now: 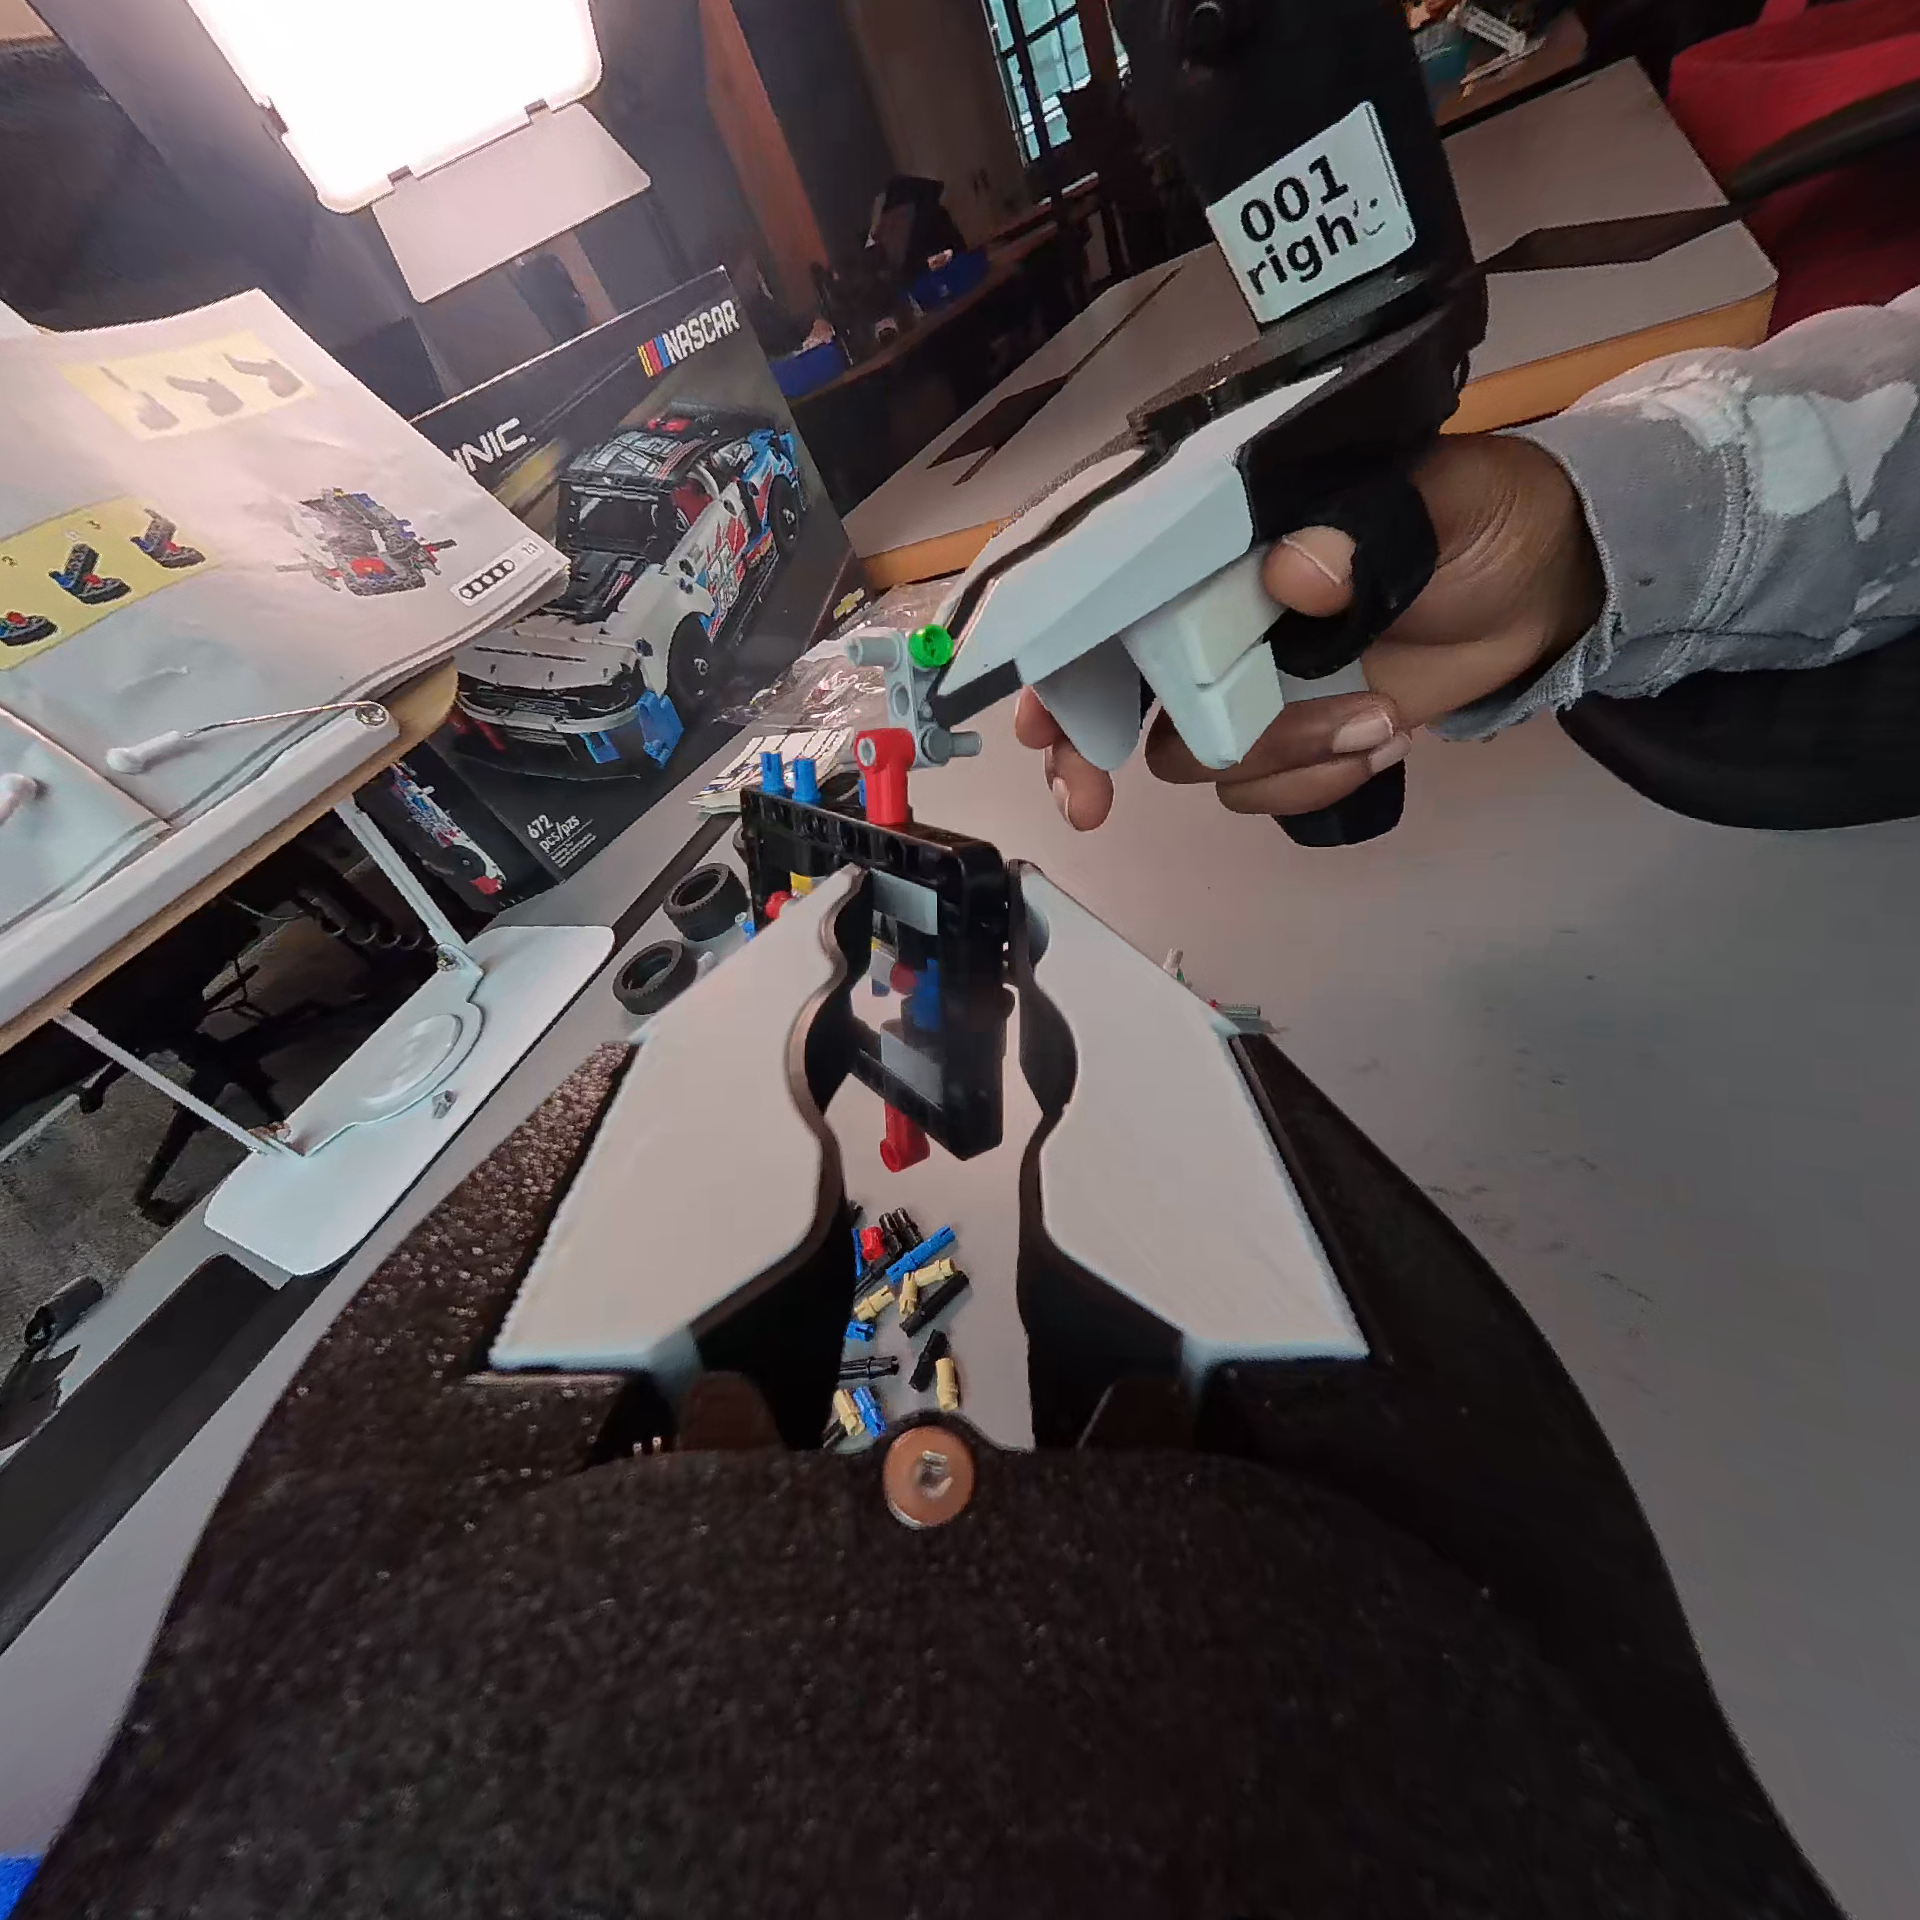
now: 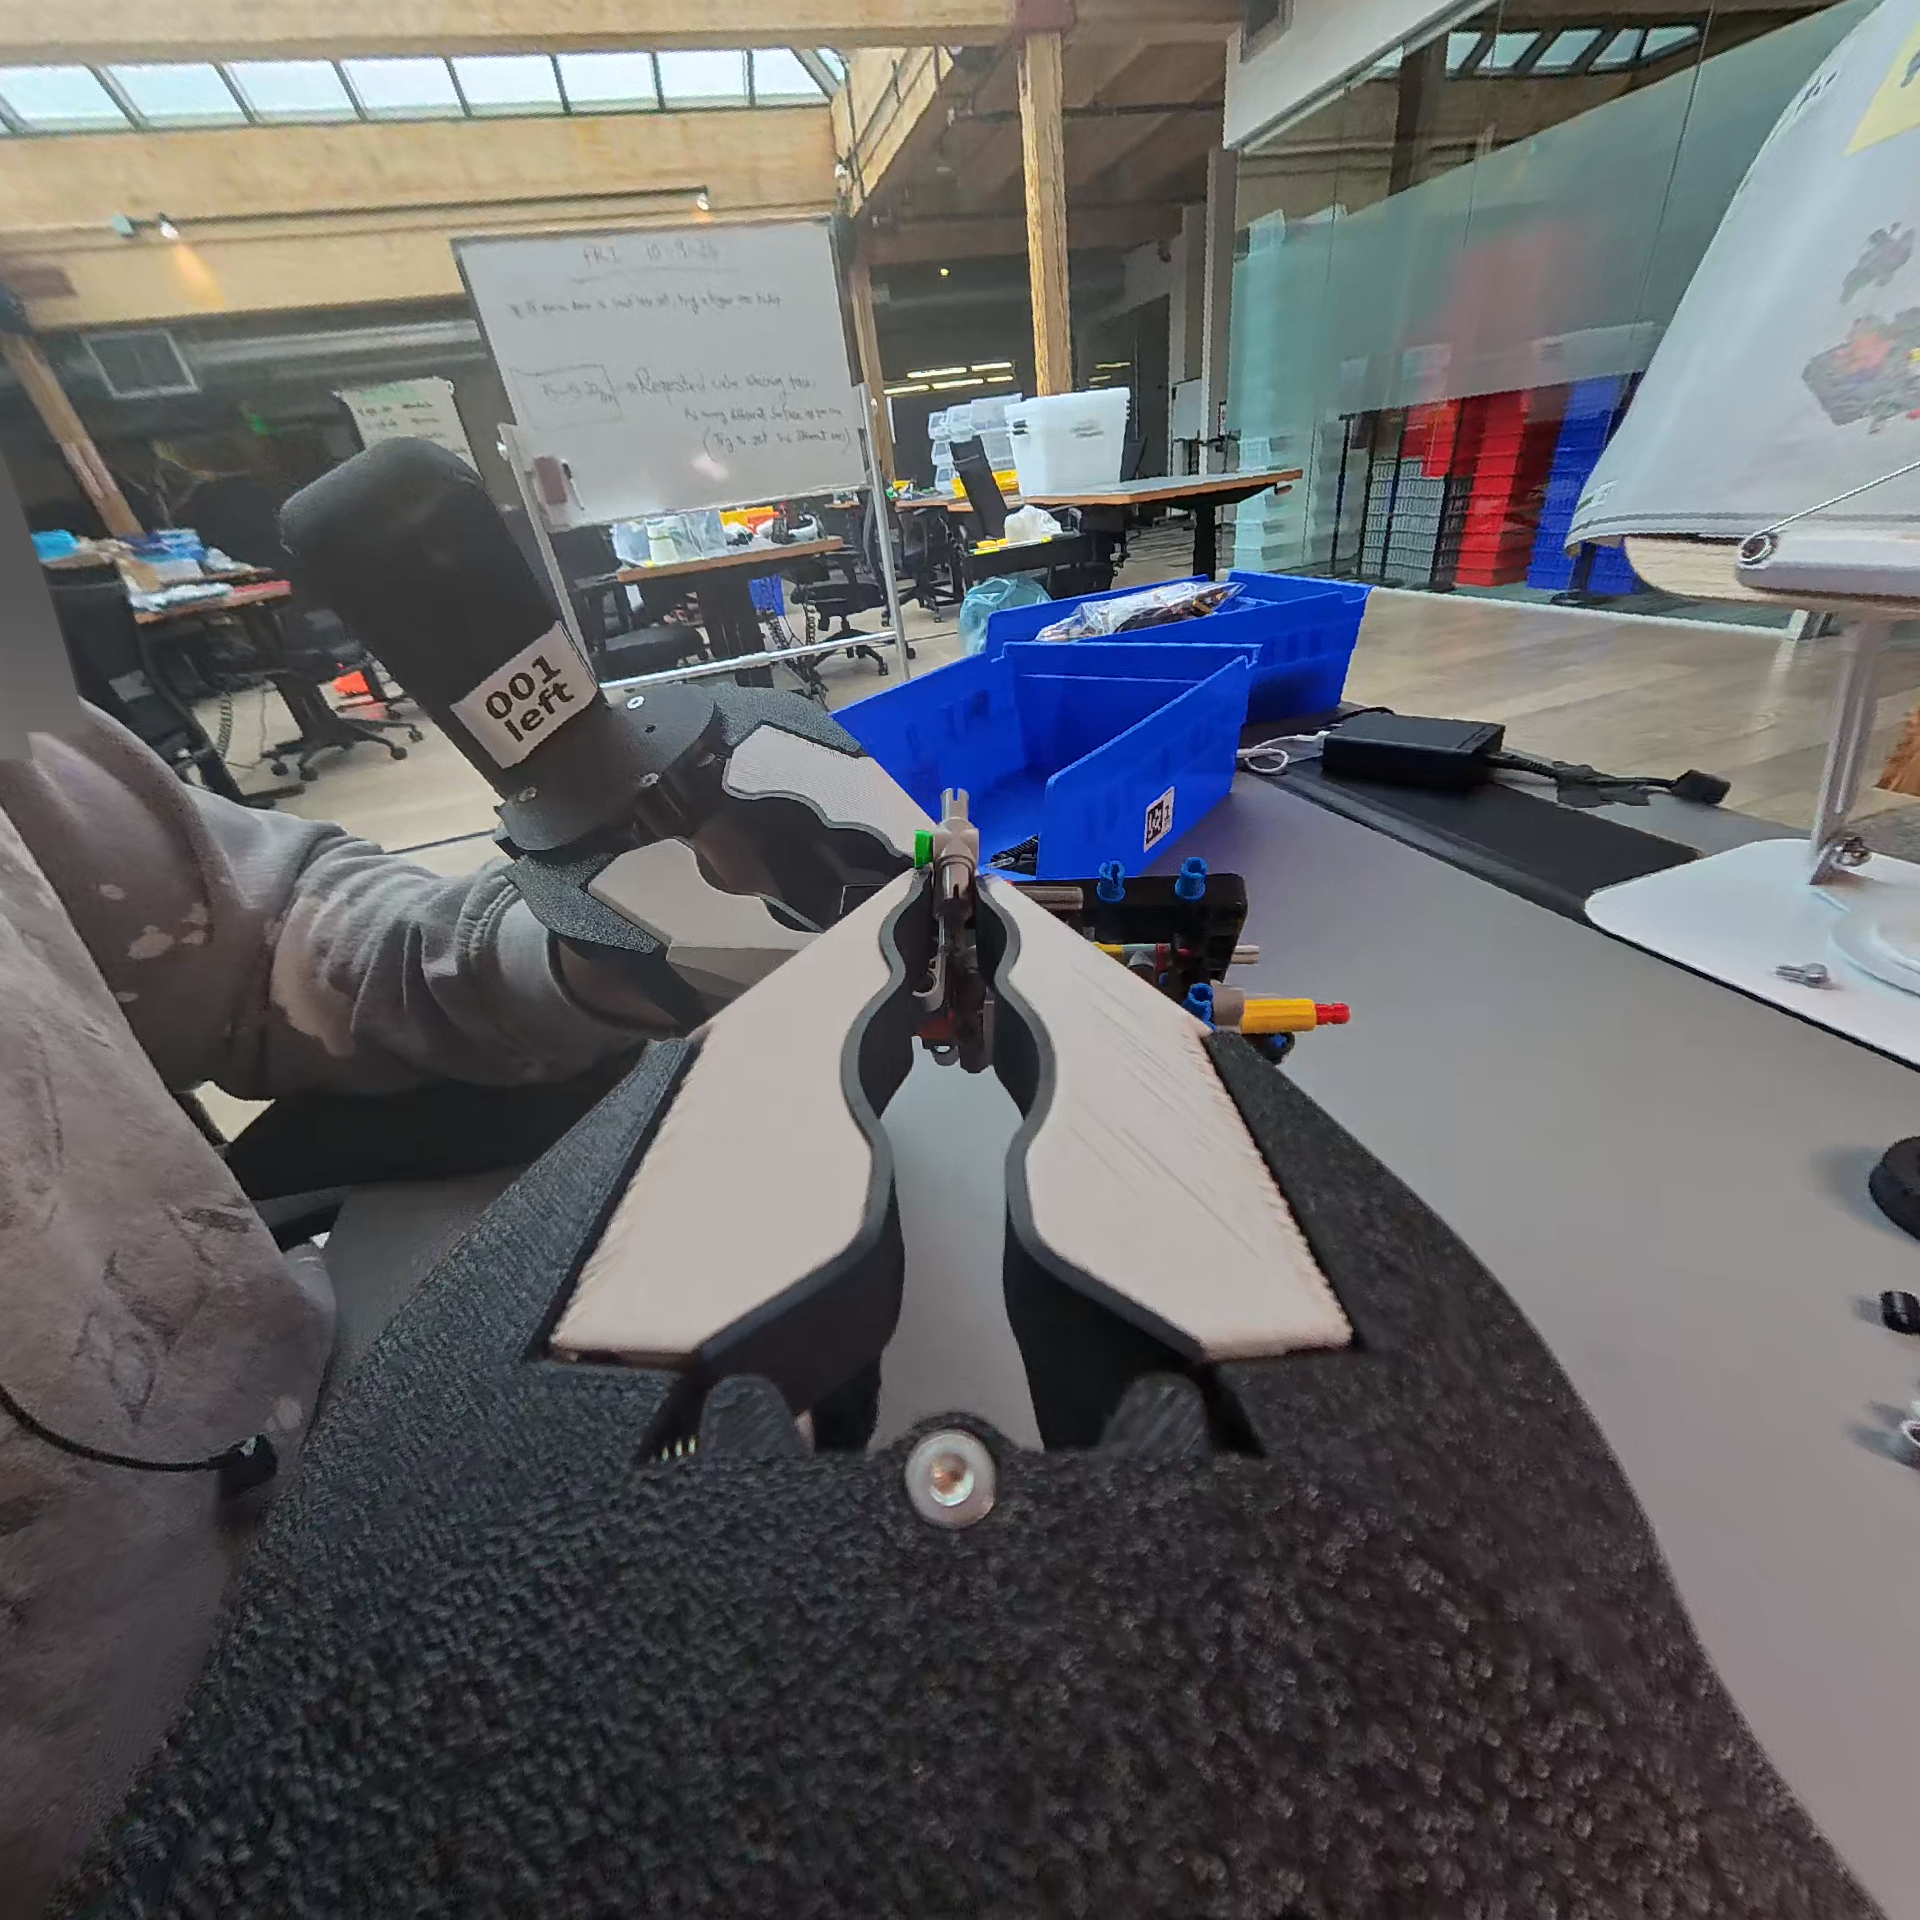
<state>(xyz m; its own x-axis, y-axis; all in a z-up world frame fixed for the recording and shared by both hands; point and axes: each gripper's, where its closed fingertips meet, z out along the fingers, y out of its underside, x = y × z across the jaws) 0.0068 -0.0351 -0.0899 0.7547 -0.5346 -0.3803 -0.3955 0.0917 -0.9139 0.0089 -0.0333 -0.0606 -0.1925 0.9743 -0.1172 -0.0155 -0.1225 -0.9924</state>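
Two grippers, two toy-brick builds held up over the bench

Your left gripper (image 1: 928, 940) has its jaws clenched on the black brick frame (image 1: 883, 847), held up off the grey bench (image 1: 1558, 1143); a red pin (image 1: 883, 779) sticks out of its top. Your right gripper (image 2: 951, 883) has its jaws pinched on a small grey brick piece (image 1: 914, 691) with a green peg (image 1: 930, 644), just above that red pin. Both builds look light, hard, and easy to pop apart. Hold the flat sides, not the thin pins.
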